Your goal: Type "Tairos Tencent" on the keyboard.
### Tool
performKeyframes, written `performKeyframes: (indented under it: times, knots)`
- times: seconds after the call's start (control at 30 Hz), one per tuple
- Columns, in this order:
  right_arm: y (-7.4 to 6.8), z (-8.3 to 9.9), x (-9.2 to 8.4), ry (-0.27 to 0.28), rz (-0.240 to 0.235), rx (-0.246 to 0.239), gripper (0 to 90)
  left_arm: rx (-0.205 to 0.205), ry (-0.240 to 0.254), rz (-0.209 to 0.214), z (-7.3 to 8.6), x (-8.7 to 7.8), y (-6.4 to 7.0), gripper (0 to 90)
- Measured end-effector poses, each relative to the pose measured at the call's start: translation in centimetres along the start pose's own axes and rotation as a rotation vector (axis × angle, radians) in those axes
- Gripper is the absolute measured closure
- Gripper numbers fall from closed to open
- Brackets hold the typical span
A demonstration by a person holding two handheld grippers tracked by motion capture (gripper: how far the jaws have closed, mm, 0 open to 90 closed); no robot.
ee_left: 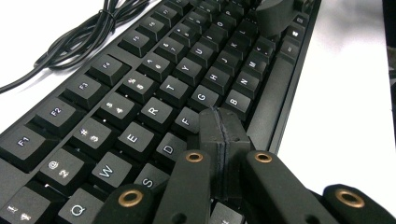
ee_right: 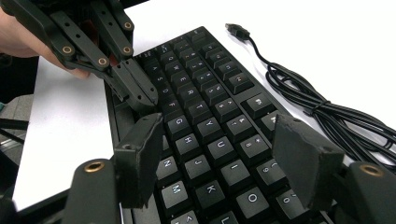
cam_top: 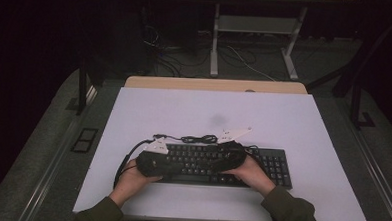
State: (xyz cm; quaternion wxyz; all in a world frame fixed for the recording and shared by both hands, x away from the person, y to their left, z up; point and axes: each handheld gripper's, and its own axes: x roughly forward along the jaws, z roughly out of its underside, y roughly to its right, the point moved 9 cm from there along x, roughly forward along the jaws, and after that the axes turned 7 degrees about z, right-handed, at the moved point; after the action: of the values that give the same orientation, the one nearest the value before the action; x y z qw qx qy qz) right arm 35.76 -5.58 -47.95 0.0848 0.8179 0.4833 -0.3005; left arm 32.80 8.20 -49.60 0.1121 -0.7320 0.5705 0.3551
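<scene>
- My left gripper (ee_left: 223, 135) sits low in the middle of its own view with jaws pressed flat together, nothing between them. The closed tip rests on or just above the keyboard (ee_left: 154, 100) near the F, G and V keys; I cannot tell whether it actually presses one.
- My right gripper (ee_right: 224, 163) stands well open at the bottom of its view, pads spread over the H, J, K and I keys, gripping nothing. Whether a pad brushes a key, I cannot tell.
- In that same view the left gripper (ee_right: 142, 95) comes in from the upper left, its shut tip down by the keys near the keyboard's front edge.
- In the high view both hands, left (cam_top: 133, 180) and right (cam_top: 251, 173), hover over the keyboard in the lower middle of the frame, on the white table (cam_top: 293, 125).
- The coiled cable (ee_right: 317, 109) lies loose just beside the keyboard's far edge, its plug (ee_right: 237, 31) free on the table in the upper middle of the right gripper view.
- My judgement: this looks like poking keys with the closed tip. The keyboard is unplugged, and how much typing is done or left I cannot read.
</scene>
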Motion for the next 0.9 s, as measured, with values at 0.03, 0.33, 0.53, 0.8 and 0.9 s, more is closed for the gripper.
performKeyframes:
  times: [0.03,0.33,0.53,0.8,0.9]
  knots:
    - [0.0,0.0,0.0,0.001,0.0,0.0,33.3,-0.001,0.001,0.001,0.0,0.0,0.0,89.5]
    - [0.1,-0.1,-0.1,0.008,0.003,-0.001,33.2,0.004,0.005,-0.002,-0.2,-0.1,0.1,89.5]
    - [0.2,-0.2,-0.2,0.01,0.004,0.002,33.2,0.009,0.019,-0.01,-0.5,-0.4,0.1,89.5]
    - [0.1,-0.2,-0.2,0.008,0.003,0.0,33.3,-0.007,0.044,-0.03,-0.9,-1.1,-0.4,89.5]
    - [0.1,-0.1,-0.1,0.007,0.003,-0.001,33.2,-0.013,0.06,-0.042,-1.0,-1.3,-0.8,89.5]
